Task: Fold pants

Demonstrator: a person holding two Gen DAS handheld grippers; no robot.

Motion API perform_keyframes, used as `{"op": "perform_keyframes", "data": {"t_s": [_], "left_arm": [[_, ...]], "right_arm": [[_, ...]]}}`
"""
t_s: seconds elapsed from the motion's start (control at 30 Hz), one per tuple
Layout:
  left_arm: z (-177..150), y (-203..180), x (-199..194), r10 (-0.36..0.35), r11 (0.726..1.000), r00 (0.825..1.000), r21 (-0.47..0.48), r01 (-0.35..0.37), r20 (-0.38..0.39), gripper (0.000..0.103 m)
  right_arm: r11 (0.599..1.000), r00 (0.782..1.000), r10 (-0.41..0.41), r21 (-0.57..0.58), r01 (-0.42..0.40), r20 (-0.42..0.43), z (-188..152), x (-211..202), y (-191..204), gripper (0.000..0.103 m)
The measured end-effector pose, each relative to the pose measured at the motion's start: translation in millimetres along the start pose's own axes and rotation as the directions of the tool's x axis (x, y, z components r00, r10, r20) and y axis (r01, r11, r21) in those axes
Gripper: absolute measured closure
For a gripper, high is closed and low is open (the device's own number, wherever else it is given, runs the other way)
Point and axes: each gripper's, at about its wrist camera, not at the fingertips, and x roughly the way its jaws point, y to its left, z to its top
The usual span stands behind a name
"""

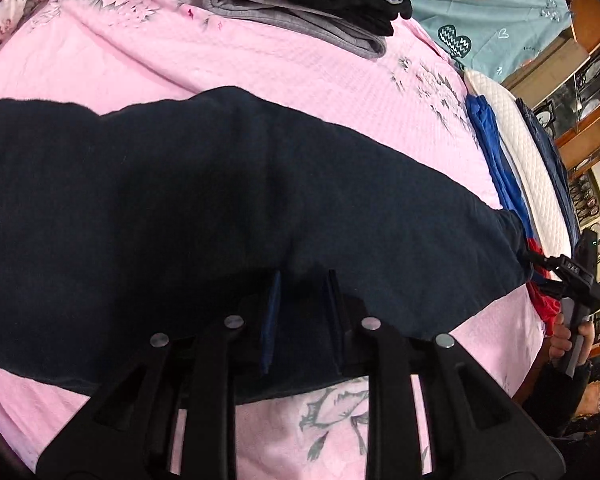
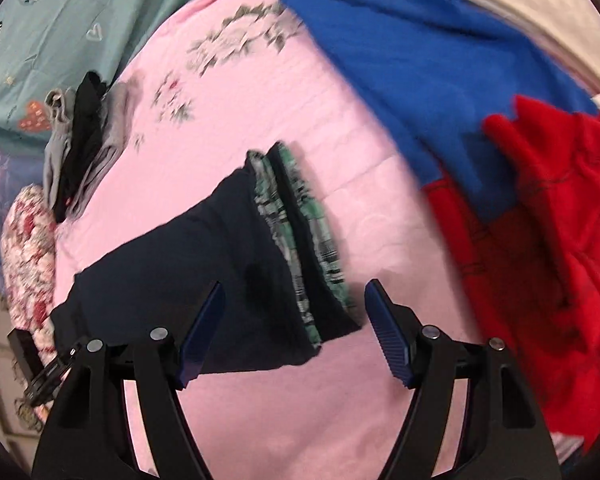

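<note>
Dark navy pants (image 1: 180, 208) lie folded lengthwise across the pink floral bedspread (image 1: 260, 64). My left gripper (image 1: 304, 274) is closed down on the near edge of one end, with dark cloth filling the narrow gap between its blue pads. The right wrist view shows the other end of the pants (image 2: 204, 264), where a green plaid waistband lining (image 2: 296, 216) is exposed. My right gripper (image 2: 295, 283) hangs open just over that waistband end with nothing pinched. The left wrist view catches the right gripper (image 1: 540, 264) at the pants' far right tip, held by a person's hand (image 1: 564, 336).
A stack of folded grey and black clothes (image 1: 300, 4) sits at the far side of the bed. A blue garment (image 2: 420, 60) and a red one (image 2: 540, 220) are piled to the right by a white pillow (image 1: 516, 136). A teal heart-print sheet (image 1: 480, 8) lies beyond.
</note>
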Motion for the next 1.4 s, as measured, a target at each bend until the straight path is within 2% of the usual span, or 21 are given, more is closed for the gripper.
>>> {"op": "perform_keyframes", "data": {"t_s": [0.1,0.23,0.27,0.3,0.33,0.37,0.47,0.57,0.73,0.83,0.9,1.0,1.03,1.1,1.13,1.17,1.23,1.33,1.4], "left_arm": [[1,0,-1,0.003,1.0,1.0,-0.013,-0.003,0.005,0.08],[-4,-7,-3,0.038,0.999,0.999,-0.021,-0.038,0.015,0.08],[-4,-10,-2,0.036,0.999,0.999,-0.028,-0.036,0.004,0.08],[-4,-13,-2,0.027,0.999,1.0,-0.034,-0.027,-0.009,0.08],[-3,-17,-1,0.018,0.999,1.0,-0.038,-0.019,-0.021,0.08],[-2,-23,-1,0.013,0.999,0.999,-0.035,-0.014,-0.031,0.08],[4,-55,-2,0.01,1.0,0.999,0.01,-0.01,-0.037,0.08],[12,-102,8,-0.006,0.996,0.999,0.088,0.01,-0.053,0.08],[25,-188,58,-0.035,0.975,0.994,0.213,0.057,-0.105,0.08],[23,-214,94,-0.037,0.968,0.985,0.24,0.078,-0.168,0.095],[21,-223,115,-0.045,0.967,0.977,0.238,0.095,-0.208,0.098],[11,-231,121,-0.013,0.952,0.987,0.299,0.061,-0.159,0.098],[10,-232,118,-0.009,0.949,0.987,0.309,0.059,-0.161,0.098],[7,-223,102,-0.071,0.953,0.981,0.279,0.12,-0.178,0.098],[9,-217,92,-0.09,0.953,0.983,0.272,0.132,-0.163,0.097],[11,-209,80,-0.102,0.954,0.986,0.267,0.134,-0.131,0.097],[15,-178,45,-0.086,0.966,0.996,0.243,0.091,-0.031,0.095],[20,-116,2,0.032,0.987,0.994,0.154,-0.047,0.103,0.091],[21,-66,-20,0.14,0.986,0.976,0.062,-0.152,0.166,0.091]], "right_arm": [[0.998,0.999,0.047,-0.036,-0.046,0.007,5,3,0,0.024],[0.988,0.99,0.141,-0.061,-0.14,0.026,14,11,1,0.024],[0.986,0.988,0.148,-0.078,-0.145,0.035,14,13,4,0.044],[0.979,0.985,0.173,-0.108,-0.171,0.012,12,19,9,0.076],[0.975,0.982,0.19,-0.117,-0.191,-0.018,10,25,11,0.081],[0.97,0.98,0.199,-0.137,-0.2,-0.018,6,29,14,0.082],[0.969,0.986,0.164,-0.194,-0.155,0.029,0,20,23,0.084],[0.965,0.982,0.167,-0.221,-0.144,0.087,-2,5,31,0.085],[0.96,0.973,0.186,-0.235,-0.15,0.14,-10,-11,42,0.085],[0.961,0.974,0.181,-0.236,-0.145,0.139,-16,-12,47,0.085],[0.961,0.975,0.179,-0.235,-0.146,0.129,-18,-11,50,0.085],[0.965,0.978,0.165,-0.225,-0.134,0.125,-17,-8,54,0.085],[0.968,0.979,0.158,-0.217,-0.128,0.128,-16,-8,55,0.085],[0.974,0.98,0.145,-0.192,-0.118,0.136,-14,-9,57,0.085],[0.976,0.98,0.144,-0.182,-0.117,0.14,-14,-10,59,0.085],[0.977,0.979,0.143,-0.178,-0.116,0.146,-15,-13,63,0.085],[0.974,0.977,0.148,-0.197,-0.116,0.156,-17,-19,75,0.086],[0.963,0.973,0.17,-0.235,-0.131,0.155,-21,-26,101,0.086],[0.949,0.97,0.2,-0.274,-0.157,0.138,-23,-28,128,0.086]]}}
